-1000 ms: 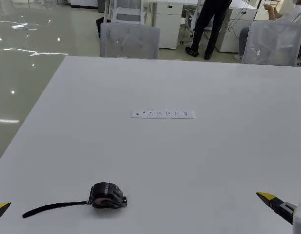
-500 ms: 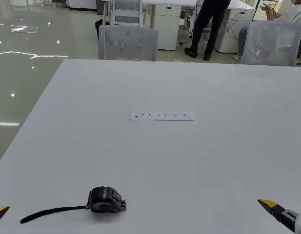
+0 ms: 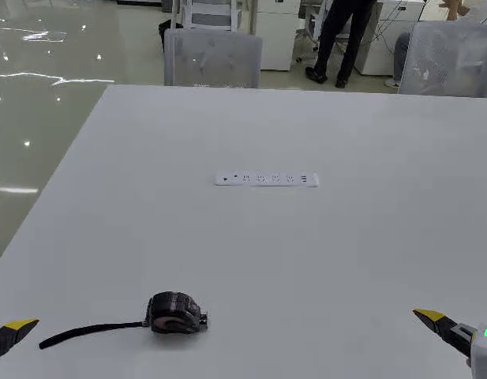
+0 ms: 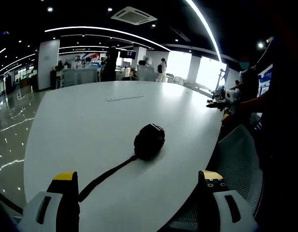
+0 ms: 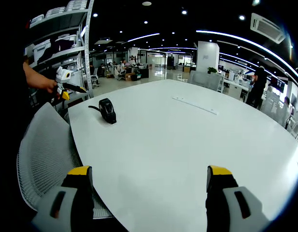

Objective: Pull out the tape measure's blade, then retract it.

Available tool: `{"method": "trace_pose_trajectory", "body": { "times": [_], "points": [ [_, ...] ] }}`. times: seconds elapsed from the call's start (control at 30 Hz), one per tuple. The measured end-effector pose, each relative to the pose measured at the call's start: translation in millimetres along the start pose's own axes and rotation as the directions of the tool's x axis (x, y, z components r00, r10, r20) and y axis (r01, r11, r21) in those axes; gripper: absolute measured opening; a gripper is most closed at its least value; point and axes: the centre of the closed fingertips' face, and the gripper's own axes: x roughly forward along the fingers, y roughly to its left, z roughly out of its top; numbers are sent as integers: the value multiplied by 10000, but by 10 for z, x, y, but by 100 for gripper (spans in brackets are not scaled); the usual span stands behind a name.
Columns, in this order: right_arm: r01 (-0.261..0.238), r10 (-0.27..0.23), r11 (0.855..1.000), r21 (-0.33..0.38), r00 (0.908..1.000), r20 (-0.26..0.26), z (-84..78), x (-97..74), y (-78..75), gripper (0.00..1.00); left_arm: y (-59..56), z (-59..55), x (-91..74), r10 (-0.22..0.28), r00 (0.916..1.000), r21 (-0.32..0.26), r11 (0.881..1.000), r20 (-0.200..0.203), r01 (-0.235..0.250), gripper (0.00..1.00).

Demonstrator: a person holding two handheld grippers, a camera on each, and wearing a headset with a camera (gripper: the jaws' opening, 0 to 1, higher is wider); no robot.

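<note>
A black tape measure [image 3: 174, 313] lies on the white table [image 3: 306, 237] near its front edge, its black wrist strap [image 3: 89, 332] trailing to the left. The blade is fully inside the case. In the left gripper view the tape measure [image 4: 149, 140] sits ahead of my open left gripper [image 4: 139, 181], strap [image 4: 103, 176] running toward the jaws. My left gripper [image 3: 10, 335] tip shows at the head view's lower left corner. My right gripper [image 5: 149, 176] is open and holds nothing, far to the right of the tape measure [image 5: 107, 110]; its yellow tip [image 3: 432, 318] shows at the lower right.
A white power strip [image 3: 265, 179] lies flat in the table's middle. Grey mesh chairs [image 3: 212, 57] stand at the far edge, and a person [image 3: 342, 31] stands beyond among desks. A mesh chair back [image 5: 40, 159] sits close under the right gripper.
The head camera has shifted slightly. The left gripper's tip has come a little further into the lower left corner, toward the strap. The tape measure has not moved.
</note>
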Motion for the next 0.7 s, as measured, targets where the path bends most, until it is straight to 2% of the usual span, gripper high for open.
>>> {"method": "trace_pose_trajectory", "body": {
  "times": [0.13, 0.4, 0.43, 0.57, 0.7],
  "points": [
    [-409, 406, 9984, -394, 9991, -95, 8, 83, 53, 100, 24, 42, 81, -244, 9994, 325, 9992, -237, 252, 100],
    [-725, 714, 9956, -593, 9972, -207, 25, 188, 53, 100, 7, 123, 231, -786, 9929, 1089, 9901, -897, 882, 100],
    [-728, 715, 9956, -596, 9972, -228, 23, 215, 58, 100, -4, 115, 260, -890, 9901, 1147, 9882, -1084, 1013, 100],
    [-938, 922, 9946, -441, 9950, -379, 23, 337, 121, 100, -30, 121, 365, -1171, 9828, 1385, 9808, -1426, 1369, 100],
    [-1238, 1219, 9913, -452, 9916, -425, 89, 491, 207, 100, -75, 53, 486, -1717, 9607, 1490, 9670, -2180, 2066, 100]
  ]
}}
